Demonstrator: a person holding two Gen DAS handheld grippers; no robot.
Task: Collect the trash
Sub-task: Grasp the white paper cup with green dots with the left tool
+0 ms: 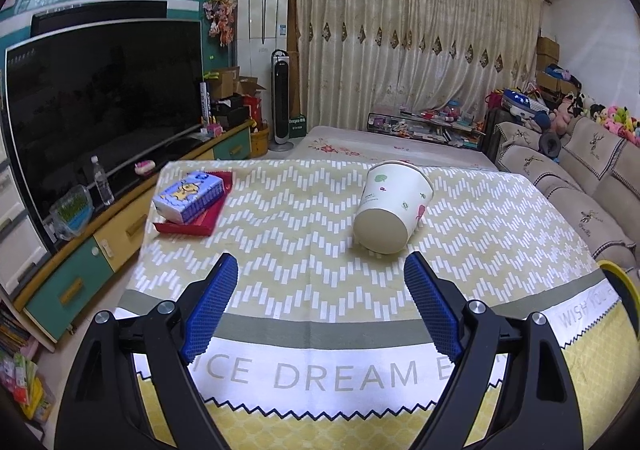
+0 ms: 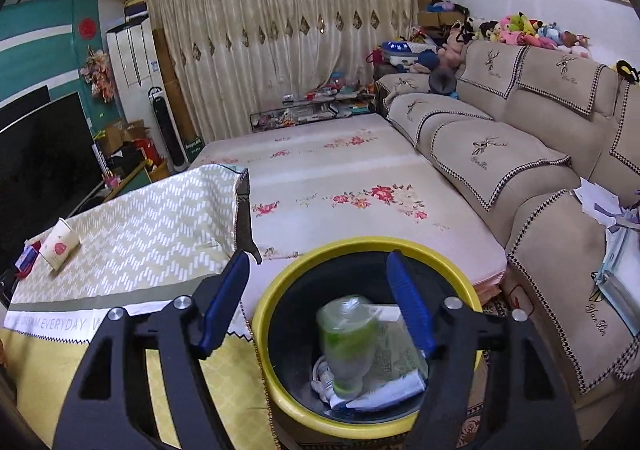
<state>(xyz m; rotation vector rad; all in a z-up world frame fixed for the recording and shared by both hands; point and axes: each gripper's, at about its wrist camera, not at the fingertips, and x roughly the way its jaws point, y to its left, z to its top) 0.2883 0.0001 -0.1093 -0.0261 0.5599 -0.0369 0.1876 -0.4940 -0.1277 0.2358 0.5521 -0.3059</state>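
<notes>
- We see a clear plastic bottle [image 2: 348, 346], green label, blurred, in the yellow-rimmed bin [image 2: 280, 290].
- Right gripper [image 2: 320, 302] released above it, pads apart.
- Left gripper [image 1: 320, 290] released, facing paper cup [image 1: 390, 210] lying on the table [image 1: 280, 230].

A blue cartoon-printed tissue pack [image 1: 188, 197] is lying in a red rectangular tray [image 1: 191, 225] on the tabletop's zigzag-patterned cloth [image 1: 288, 234]. A large black television [image 1: 100, 106] is standing left of it, and a beige cushioned sofa [image 2: 520, 154] is lining the right wall beneath cream curtains [image 1: 400, 50].
</notes>
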